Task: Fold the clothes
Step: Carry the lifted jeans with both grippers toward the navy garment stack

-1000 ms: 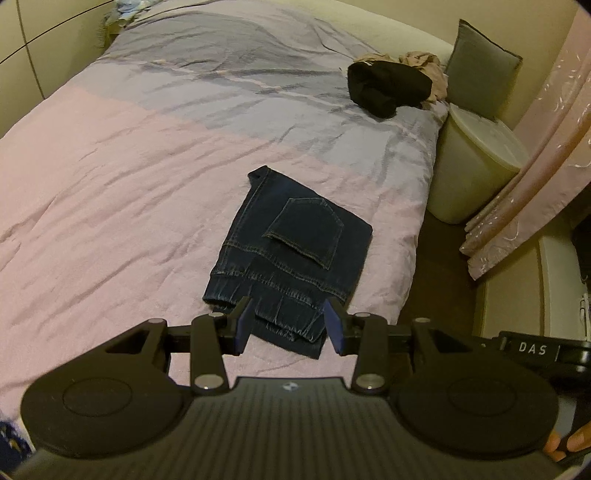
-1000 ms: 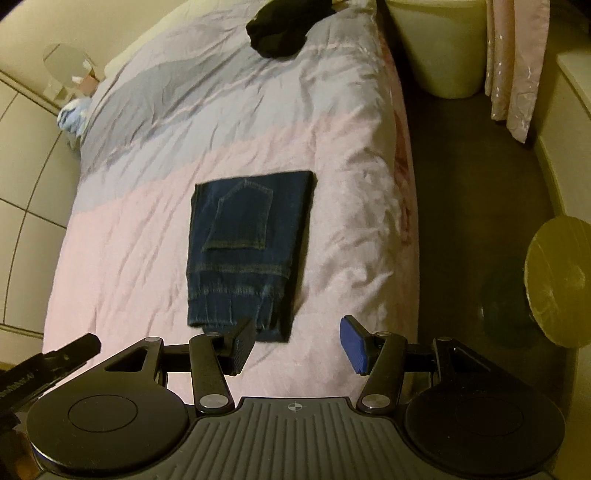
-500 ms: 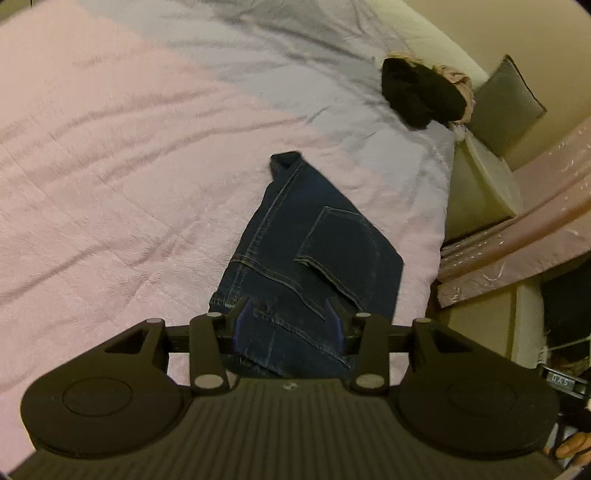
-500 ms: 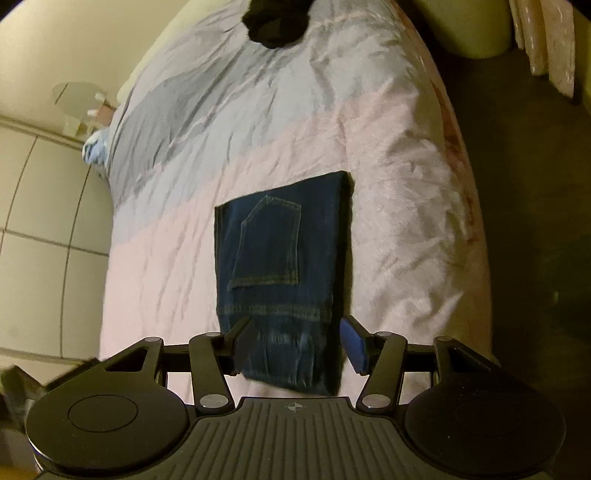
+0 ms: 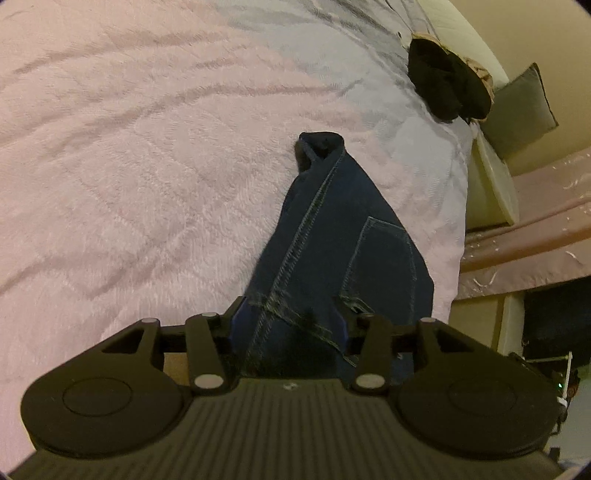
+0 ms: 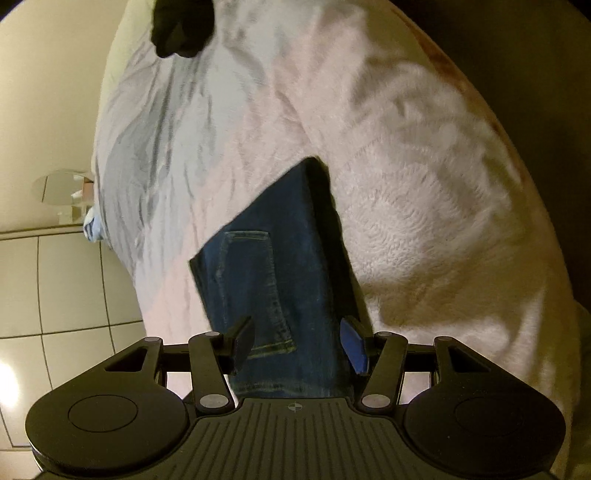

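Both wrist cameras sit behind their own fingers, angled steeply down, close over the bed (image 5: 129, 155). The left view faces the far right corner; the right view faces the far left side. Both share the folded jeans (image 5: 332, 236) and the far black garment (image 6: 183, 26).

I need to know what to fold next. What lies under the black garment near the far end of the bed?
A tan garment peeks out beneath the black garment, on the bedspread. Most of it is covered, so its type is unclear.
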{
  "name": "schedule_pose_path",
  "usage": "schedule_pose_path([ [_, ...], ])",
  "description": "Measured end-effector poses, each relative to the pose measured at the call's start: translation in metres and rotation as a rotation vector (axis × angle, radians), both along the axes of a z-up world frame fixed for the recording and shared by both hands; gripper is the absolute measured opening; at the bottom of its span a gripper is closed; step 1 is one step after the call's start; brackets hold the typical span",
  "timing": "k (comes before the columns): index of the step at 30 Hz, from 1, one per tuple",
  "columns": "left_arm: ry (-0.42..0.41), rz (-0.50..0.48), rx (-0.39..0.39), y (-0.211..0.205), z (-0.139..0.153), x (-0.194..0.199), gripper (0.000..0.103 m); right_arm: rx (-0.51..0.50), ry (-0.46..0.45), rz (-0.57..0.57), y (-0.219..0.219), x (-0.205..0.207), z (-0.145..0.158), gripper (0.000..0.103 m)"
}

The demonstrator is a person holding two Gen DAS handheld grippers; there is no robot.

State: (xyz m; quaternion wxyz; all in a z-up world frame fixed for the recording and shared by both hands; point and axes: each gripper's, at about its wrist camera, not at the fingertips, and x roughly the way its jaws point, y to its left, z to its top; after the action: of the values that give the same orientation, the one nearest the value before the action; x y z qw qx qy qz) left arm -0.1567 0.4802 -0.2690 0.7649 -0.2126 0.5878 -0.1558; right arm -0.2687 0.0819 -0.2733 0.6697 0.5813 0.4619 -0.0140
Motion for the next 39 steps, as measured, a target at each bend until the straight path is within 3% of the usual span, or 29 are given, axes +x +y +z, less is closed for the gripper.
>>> schedule_pose_path([
  [6,0.018,-0.016,-0.05,0.013,-0.035,0.022,0.045,-0.042,0.022,0.046,0.011,0.011,-0.027,0.055],
  [11,0.064,0.007,-0.232,0.021,-0.066,0.036,0.048,0.004,0.0,0.026,0.011,0.015,-0.043,0.055],
  [18,0.123,0.049,-0.377,0.018,-0.105,0.044,0.051,0.031,-0.024,0.022,0.012,0.016,-0.053,0.055],
  [19,0.11,0.028,-0.373,0.013,-0.103,0.043,0.046,0.039,-0.026,0.021,0.012,0.016,-0.054,0.055],
  [22,0.072,-0.032,-0.36,-0.002,-0.099,0.04,0.047,0.038,-0.038,0.041,0.015,0.018,-0.052,0.055],
  [28,0.069,-0.009,-0.396,0.003,-0.103,0.034,0.039,0.013,-0.081,0.11,0.013,0.018,-0.046,0.055],
  [32,0.063,0.023,-0.332,-0.011,-0.103,0.035,0.039,-0.003,-0.037,0.11,0.02,0.031,-0.062,0.055],
  [36,-0.002,0.039,-0.342,-0.011,-0.082,0.019,0.025,-0.039,-0.007,0.161,0.022,0.035,-0.039,0.023],
  [39,-0.037,0.063,-0.338,-0.012,-0.059,0.003,0.021,-0.033,0.012,0.209,0.019,0.039,-0.019,0.019],
])
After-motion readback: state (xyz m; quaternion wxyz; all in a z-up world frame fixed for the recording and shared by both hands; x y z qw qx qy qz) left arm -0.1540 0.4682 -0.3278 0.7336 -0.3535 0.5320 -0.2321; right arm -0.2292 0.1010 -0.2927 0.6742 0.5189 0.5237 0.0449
